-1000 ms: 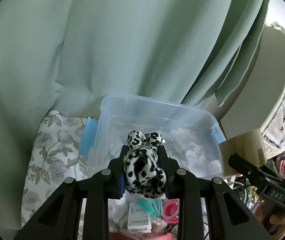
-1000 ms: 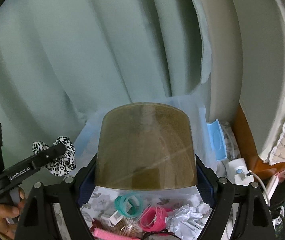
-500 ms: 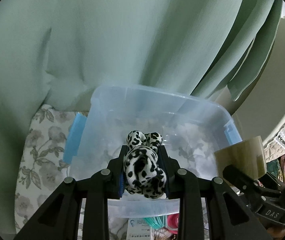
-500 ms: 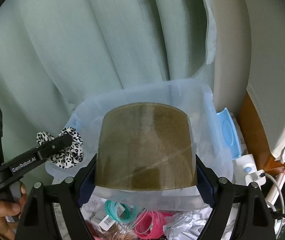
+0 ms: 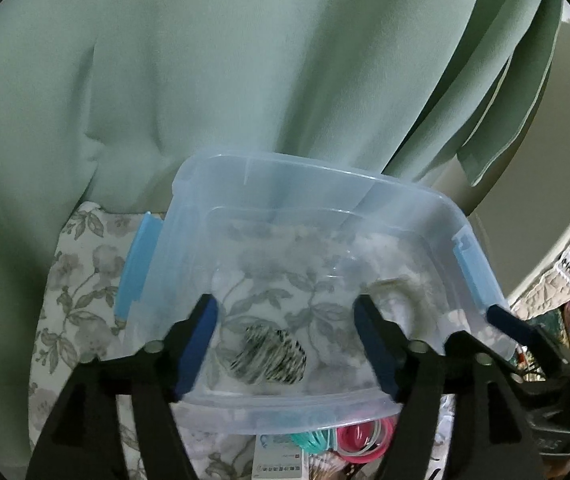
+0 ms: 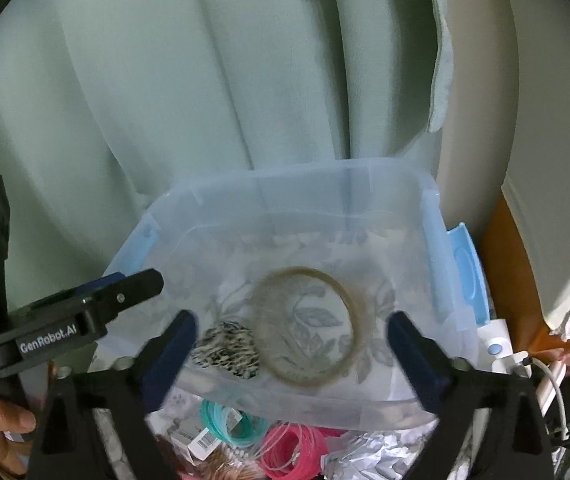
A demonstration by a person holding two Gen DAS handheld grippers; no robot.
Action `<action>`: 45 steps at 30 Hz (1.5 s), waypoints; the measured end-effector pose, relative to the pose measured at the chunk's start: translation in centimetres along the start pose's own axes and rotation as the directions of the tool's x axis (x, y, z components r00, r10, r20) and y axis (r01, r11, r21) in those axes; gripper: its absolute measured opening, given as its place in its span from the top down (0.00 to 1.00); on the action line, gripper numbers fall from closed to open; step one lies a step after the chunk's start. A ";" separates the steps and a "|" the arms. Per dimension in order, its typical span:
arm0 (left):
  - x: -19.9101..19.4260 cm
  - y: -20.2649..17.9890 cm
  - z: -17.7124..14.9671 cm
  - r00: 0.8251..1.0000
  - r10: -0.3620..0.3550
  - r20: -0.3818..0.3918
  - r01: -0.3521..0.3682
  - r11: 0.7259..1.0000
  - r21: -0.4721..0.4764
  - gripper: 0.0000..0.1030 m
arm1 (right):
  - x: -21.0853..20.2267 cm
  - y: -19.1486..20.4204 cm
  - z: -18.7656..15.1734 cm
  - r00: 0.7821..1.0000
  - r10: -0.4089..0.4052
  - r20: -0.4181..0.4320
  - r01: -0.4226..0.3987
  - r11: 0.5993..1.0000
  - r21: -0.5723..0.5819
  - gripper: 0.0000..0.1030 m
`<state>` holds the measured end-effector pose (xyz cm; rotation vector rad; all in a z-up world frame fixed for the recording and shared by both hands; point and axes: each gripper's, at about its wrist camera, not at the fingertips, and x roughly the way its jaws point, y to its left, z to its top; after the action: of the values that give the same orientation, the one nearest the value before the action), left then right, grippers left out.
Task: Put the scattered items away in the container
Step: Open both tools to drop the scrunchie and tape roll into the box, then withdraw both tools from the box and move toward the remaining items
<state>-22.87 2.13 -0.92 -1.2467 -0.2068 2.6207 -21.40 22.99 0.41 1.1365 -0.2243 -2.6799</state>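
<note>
Container (image 6: 437, 240) sat at the far edge of the floral cloth (image 5: 81, 280) with the spotted scrunchie (image 6: 227, 348) and tape roll (image 6: 309, 326) already inside, both the left gripper (image 5: 285, 344) and right gripper (image 6: 289, 356) spread wide and empty, while teal bands (image 6: 231, 420), pink bands (image 6: 293, 452) and crumpled paper (image 6: 361, 456) still waited on the near side.

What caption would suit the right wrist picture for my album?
Open right tongs above a clear bin holding a tape roll and spotted scrunchie.
</note>
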 end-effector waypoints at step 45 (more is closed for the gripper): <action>-6.3 -2.4 -9.0 0.995 -0.018 0.101 0.018 1.000 0.004 0.03 | -9.6 -0.5 -9.5 0.994 0.061 0.092 -0.072 0.990 0.118 0.00</action>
<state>-11.66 2.98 -1.31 -1.1068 -0.2298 2.6701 -8.11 25.47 0.34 1.0251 -0.4373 -2.6915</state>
